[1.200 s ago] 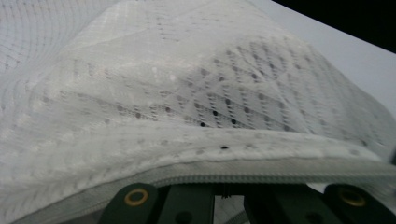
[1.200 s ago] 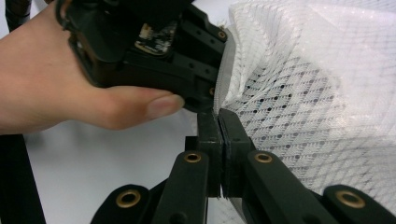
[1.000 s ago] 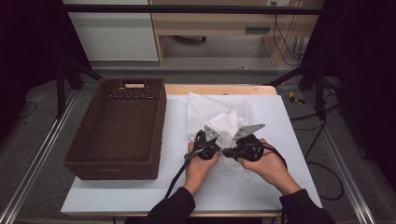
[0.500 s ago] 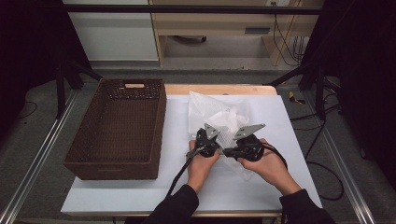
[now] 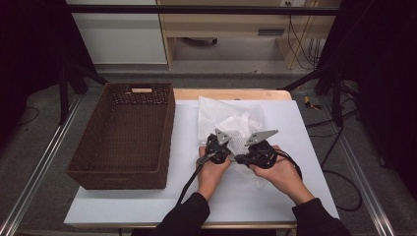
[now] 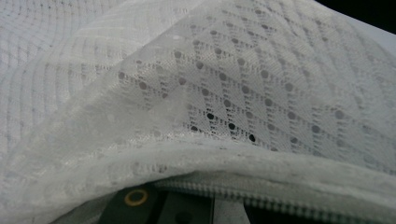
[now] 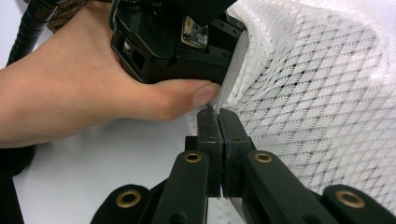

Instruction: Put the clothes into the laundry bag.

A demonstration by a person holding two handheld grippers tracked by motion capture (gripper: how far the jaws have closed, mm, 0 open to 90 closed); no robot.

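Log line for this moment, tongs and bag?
right tongs: shut on mesh bag zipper edge | left tongs: at bag, state unclear | basket: empty

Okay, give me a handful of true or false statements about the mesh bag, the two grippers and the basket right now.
1. The white mesh bag lies inside the wicker basket. False: it lies on the table, right of the basket.
2. The right gripper is clamped on the bag's zipper edge. True.
3. The basket holds folded clothes. False: it looks empty.
4. The left gripper is at the bag, mesh draped over its camera. True.
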